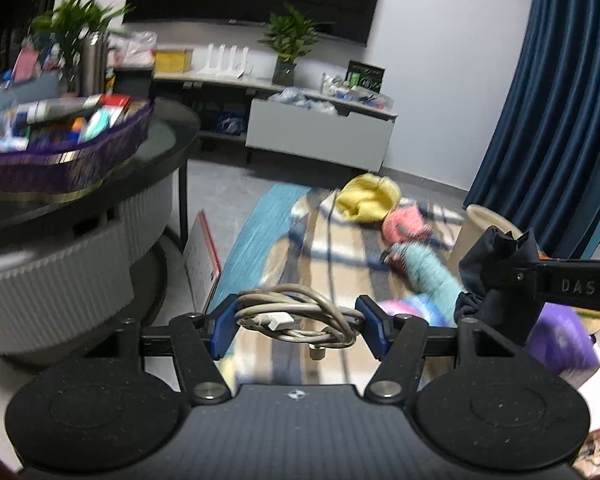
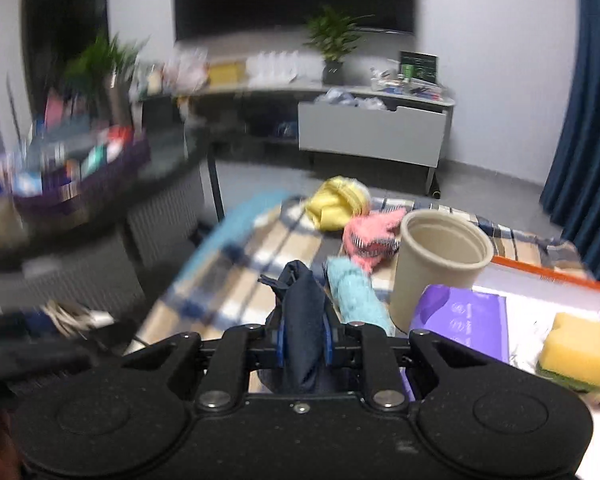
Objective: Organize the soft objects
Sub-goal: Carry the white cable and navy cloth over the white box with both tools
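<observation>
My left gripper [image 1: 305,320] is shut on a coiled beige charging cable [image 1: 300,312], whose loops span the gap between the blue pads. My right gripper [image 2: 305,340] is shut on a dark navy cloth [image 2: 302,320] that bunches up above its jaws. In the left wrist view that same right gripper [image 1: 510,280] reaches in from the right with the navy cloth [image 1: 496,256]. On the plaid mat [image 2: 236,280] ahead lie a yellow cloth [image 2: 336,200], a pink cloth [image 2: 374,236] and a rolled teal cloth [image 2: 356,292].
A beige cup [image 2: 440,256] stands right of the teal roll. Behind it an orange-rimmed box [image 2: 560,280] holds a purple pack [image 2: 460,312] and a yellow sponge [image 2: 576,352]. At left, a round dark table [image 1: 164,148] carries a full purple basket [image 1: 80,160]. A grey TV stand [image 1: 320,136] lines the far wall.
</observation>
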